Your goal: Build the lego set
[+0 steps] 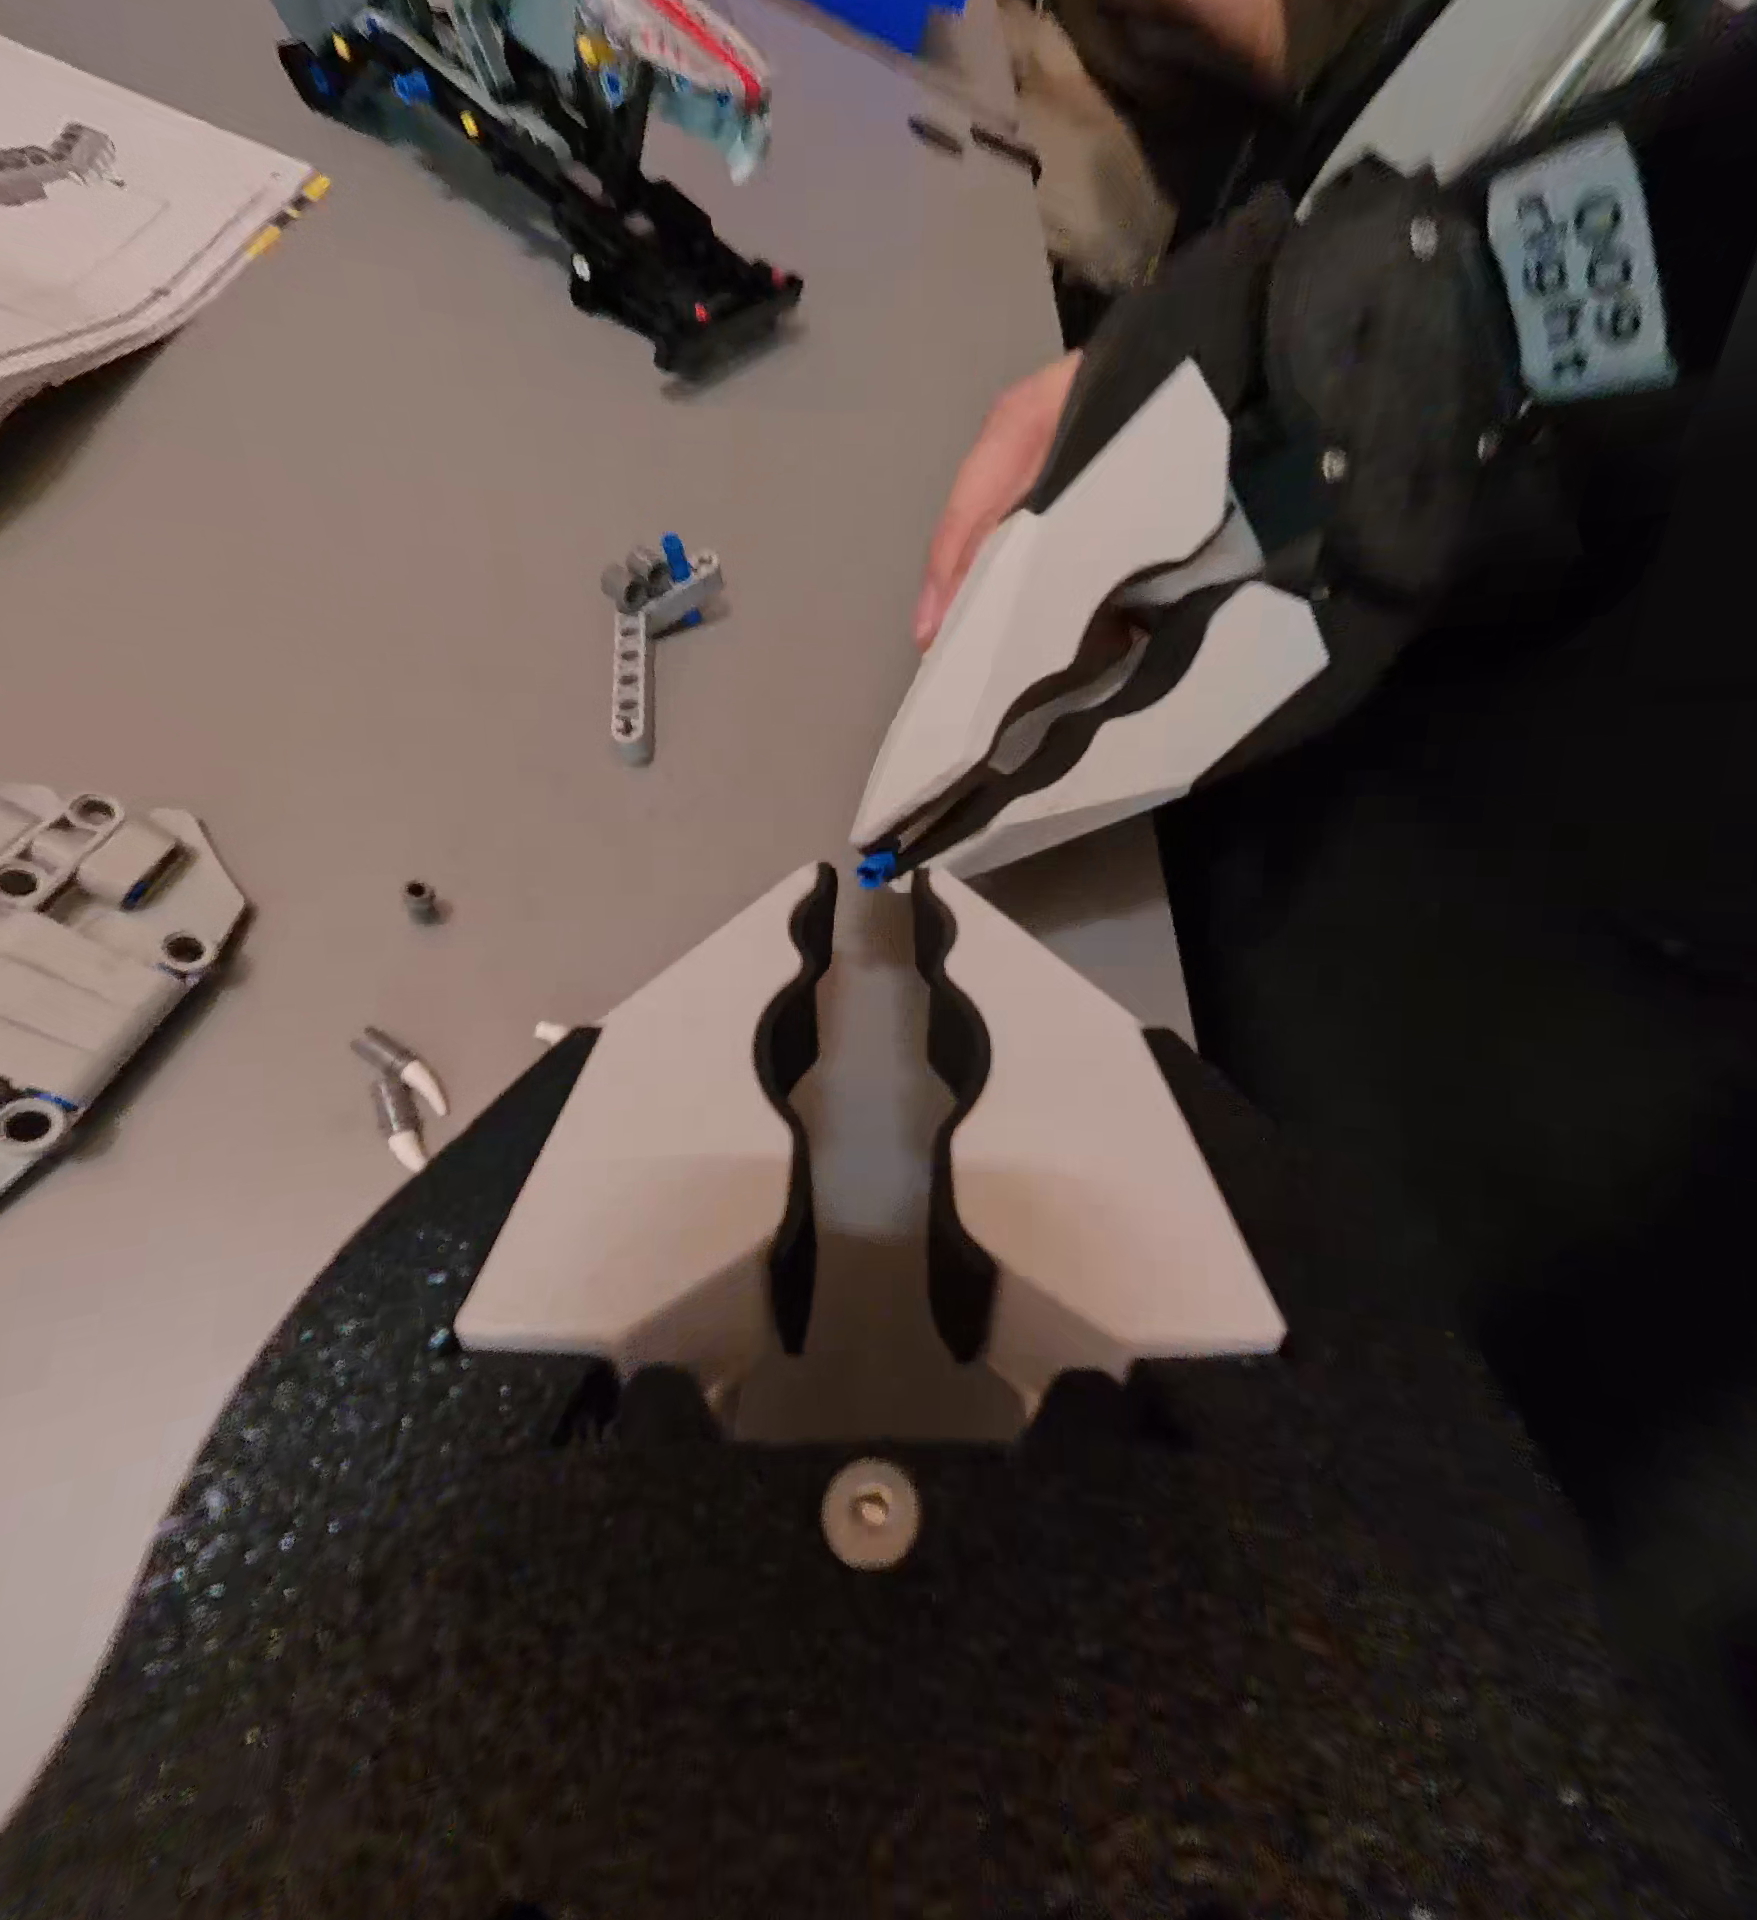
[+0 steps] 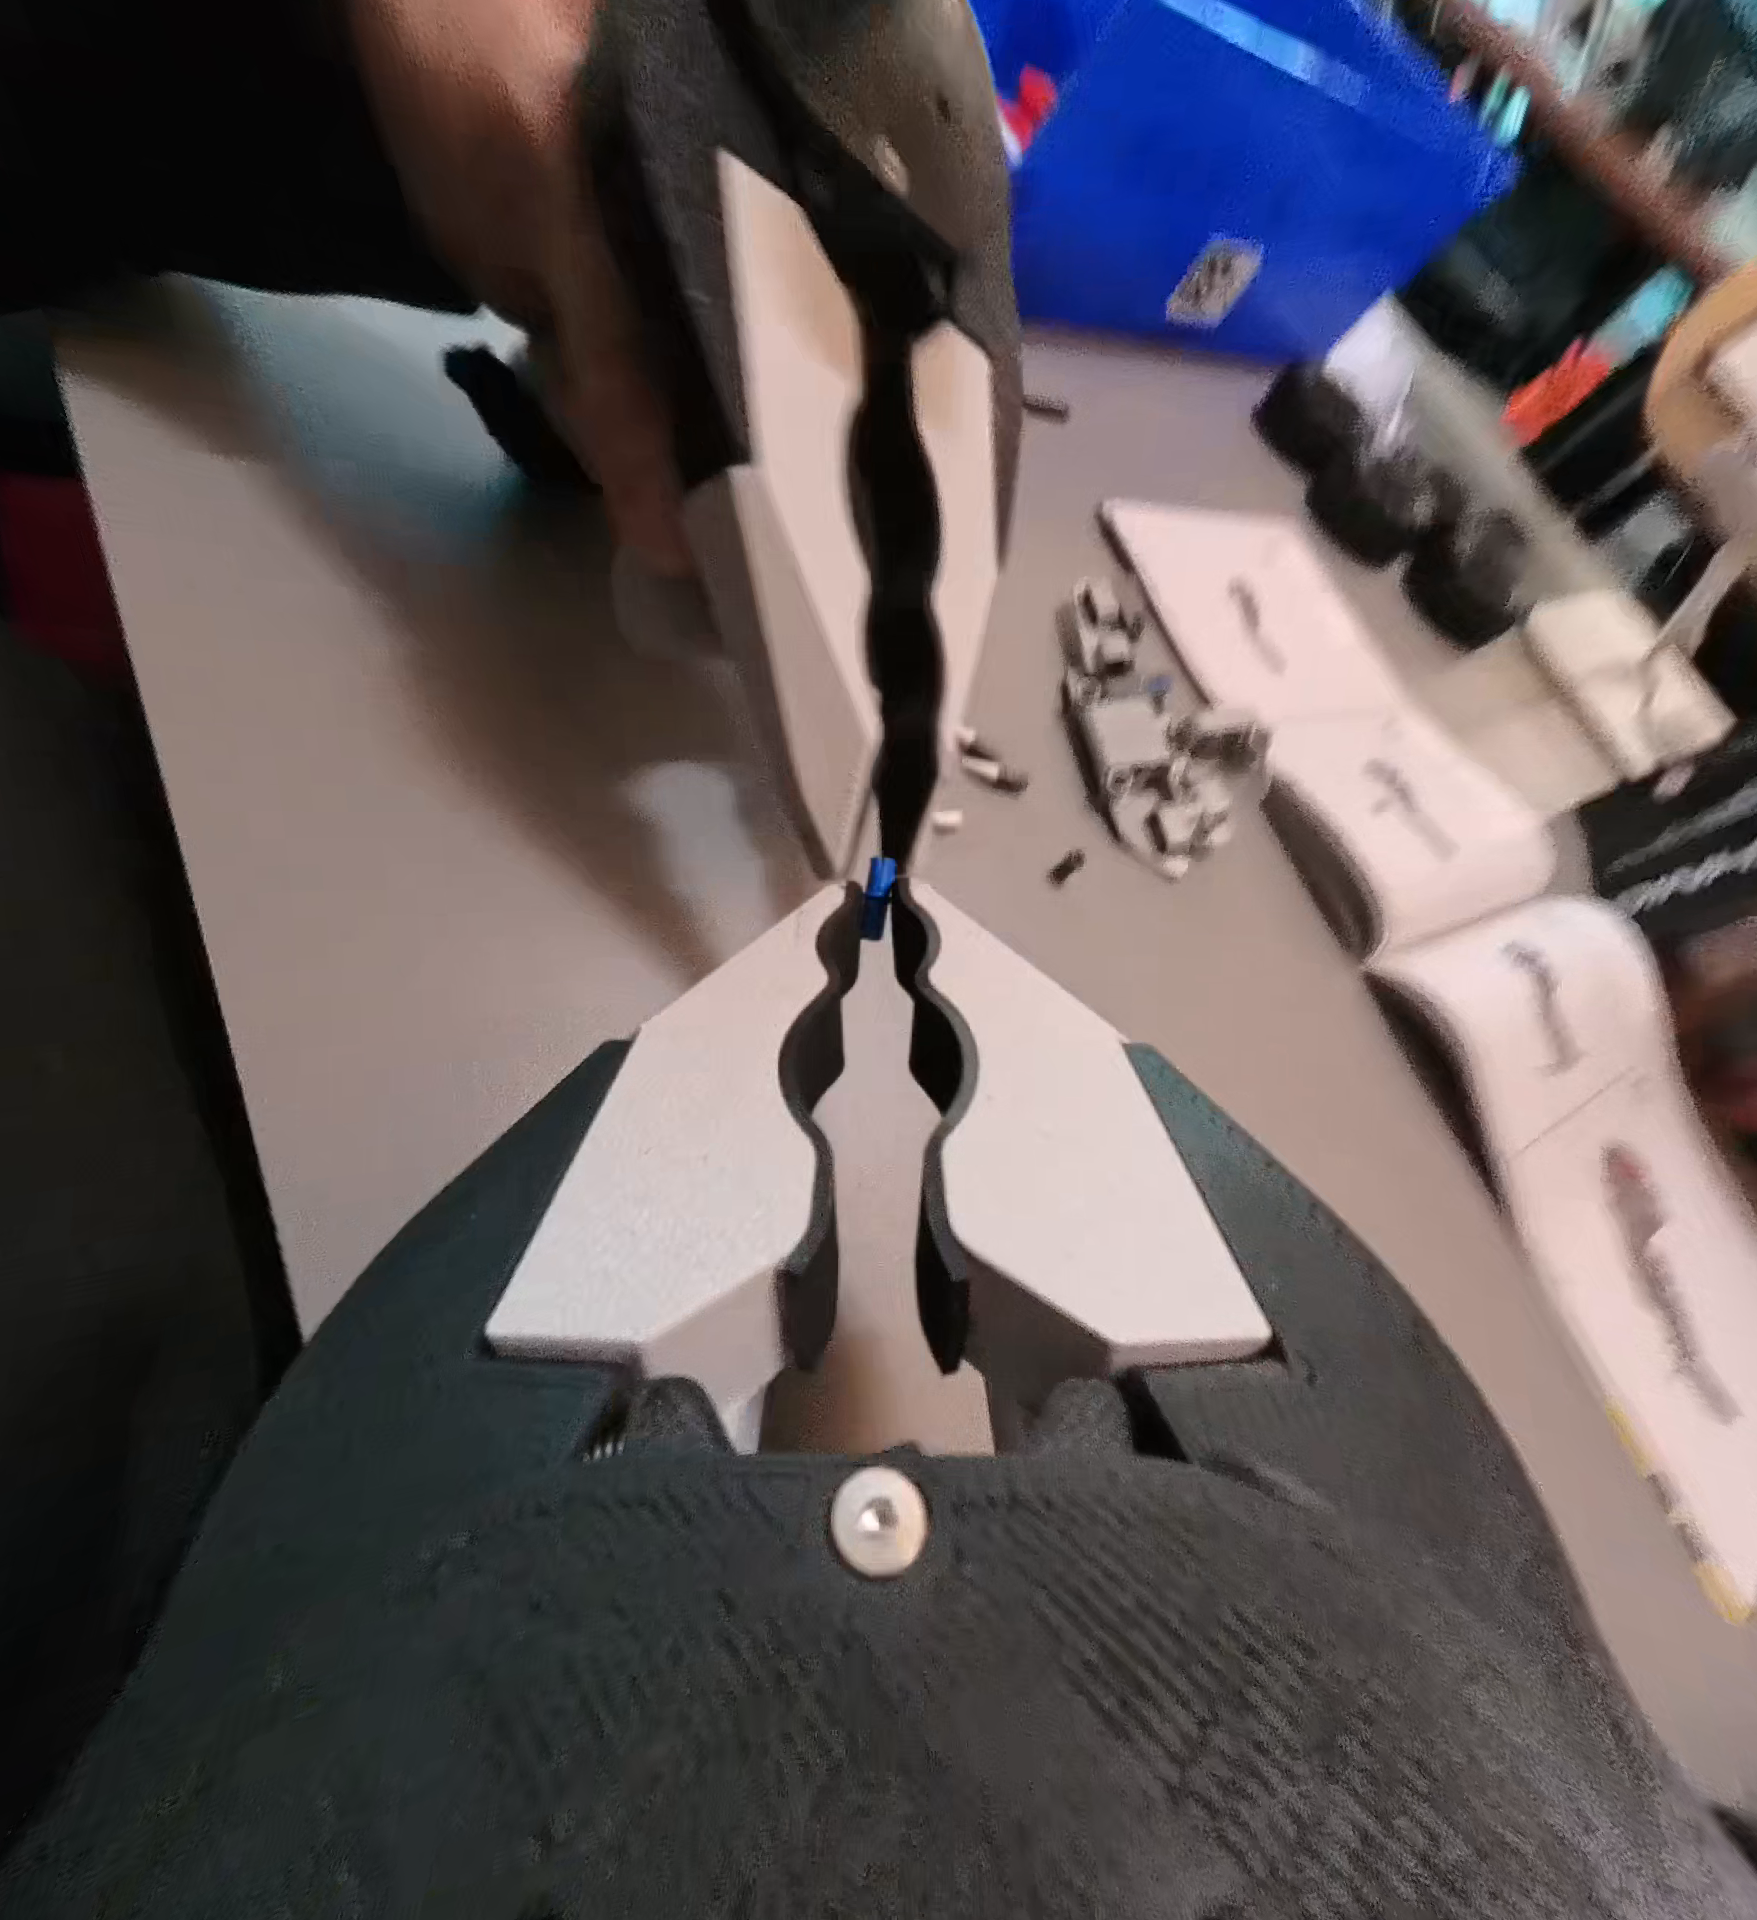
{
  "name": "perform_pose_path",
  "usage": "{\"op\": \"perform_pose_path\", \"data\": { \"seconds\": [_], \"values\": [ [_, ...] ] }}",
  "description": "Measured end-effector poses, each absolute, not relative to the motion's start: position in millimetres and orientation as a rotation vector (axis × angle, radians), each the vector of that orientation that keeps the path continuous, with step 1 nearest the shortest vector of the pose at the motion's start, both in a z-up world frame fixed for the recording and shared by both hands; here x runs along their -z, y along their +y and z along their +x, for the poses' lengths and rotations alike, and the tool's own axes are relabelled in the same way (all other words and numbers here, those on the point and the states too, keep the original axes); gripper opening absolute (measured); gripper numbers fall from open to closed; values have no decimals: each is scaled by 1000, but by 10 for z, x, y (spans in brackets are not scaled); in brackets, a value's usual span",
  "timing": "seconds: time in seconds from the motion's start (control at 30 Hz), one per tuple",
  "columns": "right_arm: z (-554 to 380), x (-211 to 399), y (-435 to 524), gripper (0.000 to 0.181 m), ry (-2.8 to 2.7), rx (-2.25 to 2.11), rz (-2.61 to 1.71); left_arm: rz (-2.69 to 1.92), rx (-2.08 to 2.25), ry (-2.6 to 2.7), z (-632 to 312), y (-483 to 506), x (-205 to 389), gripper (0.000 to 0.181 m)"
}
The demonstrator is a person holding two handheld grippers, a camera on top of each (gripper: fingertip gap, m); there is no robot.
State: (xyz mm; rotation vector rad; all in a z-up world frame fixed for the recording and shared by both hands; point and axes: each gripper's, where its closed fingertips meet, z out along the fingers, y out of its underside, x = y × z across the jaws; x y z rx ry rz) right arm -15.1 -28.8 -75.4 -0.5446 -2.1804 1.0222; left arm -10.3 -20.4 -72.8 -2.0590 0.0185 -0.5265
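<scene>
The small blue pin (image 1: 874, 869) sits at the very tips of the right gripper (image 1: 879, 857), whose jaws are pinched closed on it; the right wrist view shows the same blue pin (image 2: 876, 896) clamped at the tips of that view's own gripper (image 2: 879, 902). The left gripper (image 1: 874, 883) has its jaws parted by a narrow gap and holds nothing, its tips just below the pin. Seen from the right wrist, the left gripper (image 2: 879, 847) comes down from above, tip to tip with the right, and its jaws look nearly together there; whether they touch the pin I cannot tell.

This reads as a handover or regrip of the pin in mid-air above the grey counter (image 1: 386, 436). To do it well, the left jaws should close on the free end of the pin squarely, across its axis, before the right jaws let go; a pin this small, held only at the tips, will likely twist or pop out if squeezed off-centre.

On the counter lie the likely destinations: a small grey beam assembly with a blue peg (image 1: 650, 623), a grey panel subassembly (image 1: 53, 987) at the left edge, and the large black chassis (image 1: 583, 166) farther off beside the open instruction booklet (image 1: 74, 239). A loose dark bush (image 1: 424, 900) and two grey-and-white connectors (image 1: 398, 1091) lie nearby.
</scene>
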Motion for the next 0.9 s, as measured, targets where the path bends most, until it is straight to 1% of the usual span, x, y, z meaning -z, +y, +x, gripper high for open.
{"op": "perform_pose_path", "data": {
  "seconds": [0.03,0.17,0.2,0.23,0.37,0.47,0.57,0.6,0.73,0.8,0.9],
  "values": [
    [-163,709,-273,4,-2150,-993,-492,-2041,542,-6,-125,-181,693,13],
    [-191,590,-222,4,-2070,-954,-401,-1955,616,-3,-88,-136,525,14],
    [-195,566,-216,4,-2050,-952,-387,-1951,624,-7,-91,-130,513,11],
    [-178,545,-238,4,-2044,-967,-360,-1962,615,-16,-114,-127,526,3],
    [-187,518,-206,4,-2019,-942,-339,-1978,600,-9,-130,-107,537,2],
    [-199,571,-191,4,-2039,-928,-346,-2027,556,38,-133,-99,598,2],
    [-186,605,-165,4,-2079,-975,-382,-2060,401,121,-200,-49,619,1],
    [-193,603,-97,7,-2098,-990,-420,-2078,339,148,-250,-29,616,1],
    [-341,606,406,35,-2121,-1148,-855,-2158,225,304,-379,118,568,1],
    [-403,686,548,36,-2151,-1239,-1030,-2214,167,450,-416,206,602,1],
    [-427,963,673,46,-2274,-1129,-1159,-2329,38,701,-505,266,742,1]
  ]
}}
